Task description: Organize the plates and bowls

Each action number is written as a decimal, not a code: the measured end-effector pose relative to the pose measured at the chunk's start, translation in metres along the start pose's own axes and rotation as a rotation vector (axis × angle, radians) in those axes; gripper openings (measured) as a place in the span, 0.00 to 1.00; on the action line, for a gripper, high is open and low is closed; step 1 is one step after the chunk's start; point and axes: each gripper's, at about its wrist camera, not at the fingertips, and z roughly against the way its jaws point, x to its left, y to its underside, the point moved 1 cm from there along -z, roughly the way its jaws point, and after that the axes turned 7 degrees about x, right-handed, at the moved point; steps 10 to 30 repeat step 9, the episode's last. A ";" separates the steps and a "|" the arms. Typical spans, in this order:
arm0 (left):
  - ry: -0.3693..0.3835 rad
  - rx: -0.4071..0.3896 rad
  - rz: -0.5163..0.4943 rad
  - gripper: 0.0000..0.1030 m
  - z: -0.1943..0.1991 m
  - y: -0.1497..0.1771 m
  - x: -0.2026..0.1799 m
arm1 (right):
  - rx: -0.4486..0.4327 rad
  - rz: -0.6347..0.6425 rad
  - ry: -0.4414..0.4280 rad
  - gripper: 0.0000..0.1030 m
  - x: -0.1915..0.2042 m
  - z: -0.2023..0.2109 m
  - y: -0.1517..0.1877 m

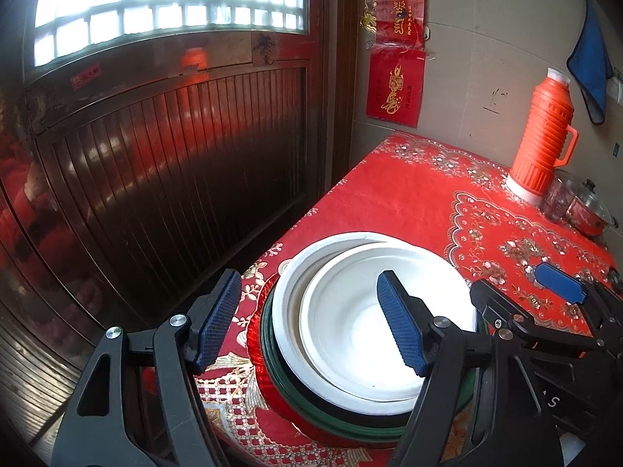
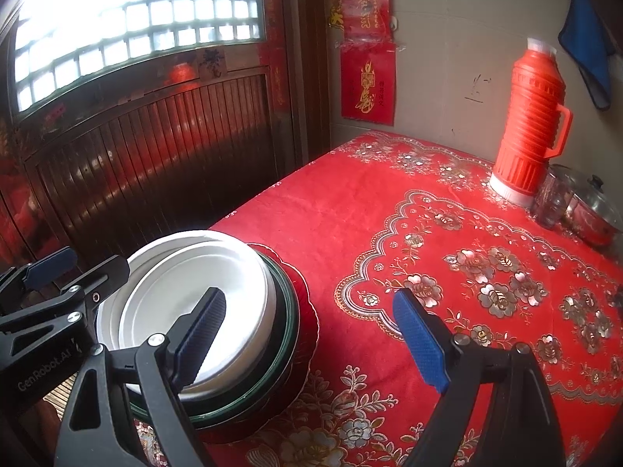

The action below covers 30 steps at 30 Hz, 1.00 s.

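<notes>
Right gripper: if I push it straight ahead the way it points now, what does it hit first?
Probably only the red tablecloth. The right gripper is open, the stacked white dishes lie off its left finger, and the orange thermos stands far right. Depth unclear.

A lived-in home, by a dining corner

A red floral cloth [image 2: 389, 210] covers the counter; an orange thermos [image 2: 529, 120], lidded steel pot [image 2: 595, 210], red paper wall banners [image 2: 366, 50], a hanging blue cloth [image 1: 590, 62] and a dark wooden door [image 1: 175, 148] surround it.
</notes>
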 end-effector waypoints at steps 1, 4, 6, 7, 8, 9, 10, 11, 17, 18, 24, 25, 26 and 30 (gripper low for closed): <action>0.001 -0.002 0.000 0.71 0.000 0.000 0.000 | -0.001 0.001 0.000 0.85 0.000 0.000 0.000; -0.008 -0.014 -0.004 0.71 0.001 0.000 0.001 | -0.002 0.006 -0.001 0.85 0.002 0.001 0.000; -0.015 -0.022 -0.006 0.71 0.001 0.001 0.001 | -0.003 0.010 -0.001 0.85 0.004 0.001 0.000; -0.019 -0.023 -0.005 0.71 0.001 0.001 0.001 | -0.002 0.011 0.000 0.85 0.005 0.001 0.000; -0.021 -0.022 -0.005 0.71 0.001 0.001 0.001 | -0.001 0.010 0.000 0.85 0.006 0.001 0.000; -0.016 -0.020 -0.007 0.71 0.001 0.001 0.001 | -0.001 0.008 -0.003 0.85 0.005 0.001 0.000; -0.016 -0.020 -0.007 0.71 0.001 0.001 0.001 | -0.001 0.008 -0.003 0.85 0.005 0.001 0.000; -0.016 -0.020 -0.007 0.71 0.001 0.001 0.001 | -0.001 0.008 -0.003 0.85 0.005 0.001 0.000; -0.016 -0.020 -0.007 0.71 0.001 0.001 0.001 | -0.001 0.008 -0.003 0.85 0.005 0.001 0.000; -0.016 -0.020 -0.007 0.71 0.001 0.001 0.001 | -0.001 0.008 -0.003 0.85 0.005 0.001 0.000; -0.016 -0.020 -0.007 0.71 0.001 0.001 0.001 | -0.001 0.008 -0.003 0.85 0.005 0.001 0.000; -0.016 -0.020 -0.007 0.71 0.001 0.001 0.001 | -0.001 0.008 -0.003 0.85 0.005 0.001 0.000; -0.016 -0.020 -0.007 0.71 0.001 0.001 0.001 | -0.001 0.008 -0.003 0.85 0.005 0.001 0.000; -0.016 -0.020 -0.007 0.71 0.001 0.001 0.001 | -0.001 0.008 -0.003 0.85 0.005 0.001 0.000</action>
